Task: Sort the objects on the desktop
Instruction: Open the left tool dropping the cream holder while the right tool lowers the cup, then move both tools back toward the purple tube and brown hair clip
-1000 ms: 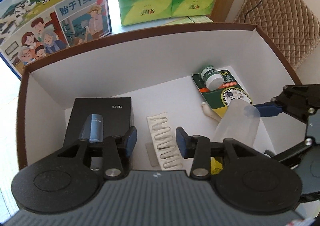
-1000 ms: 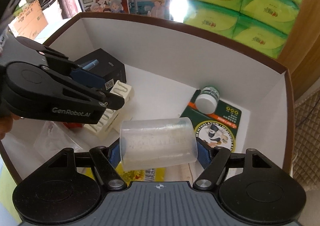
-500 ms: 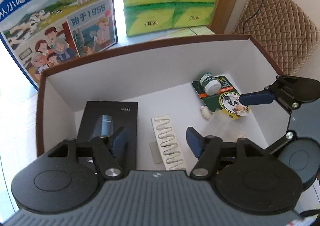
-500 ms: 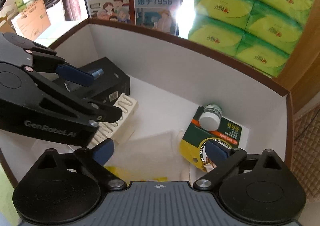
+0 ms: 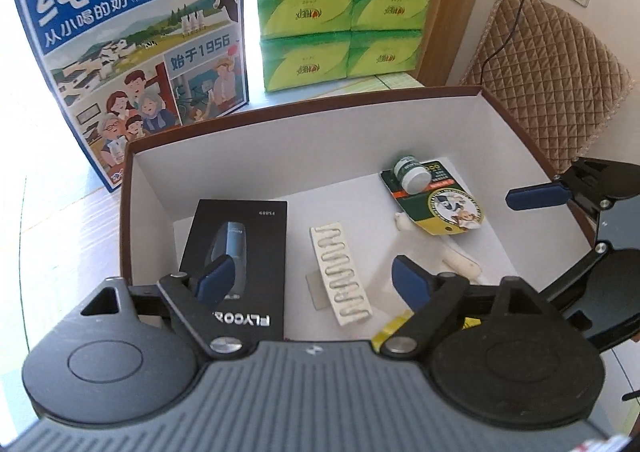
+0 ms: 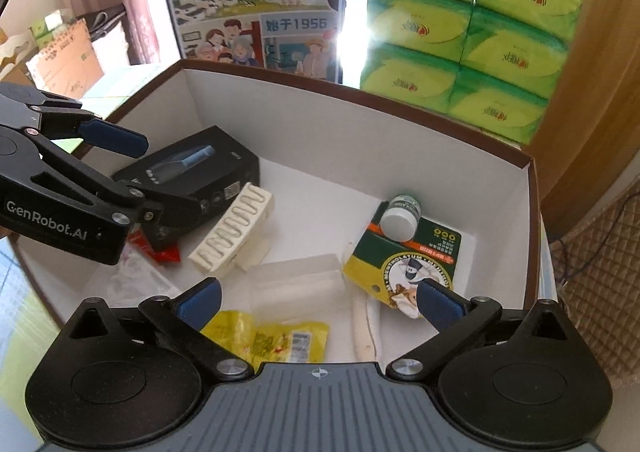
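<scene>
Above the box (image 6: 534,188), both tongs, left (image 5: 316,278) and right (image 6: 318,302), hang spread and empty. Clear cup (image 6: 296,284) lies inside on its side.

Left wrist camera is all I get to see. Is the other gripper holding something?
Observer: No. The right gripper is open and empty.
Operator: So what's right in front of it?
Observer: A clear plastic cup lies on the floor of the box, between the white ridged tray and the green card.
Operator: What's the yellow bit poking out by the left gripper?
Observer: A yellow snack packet, lying flat on the box floor with a barcode on it.
</scene>
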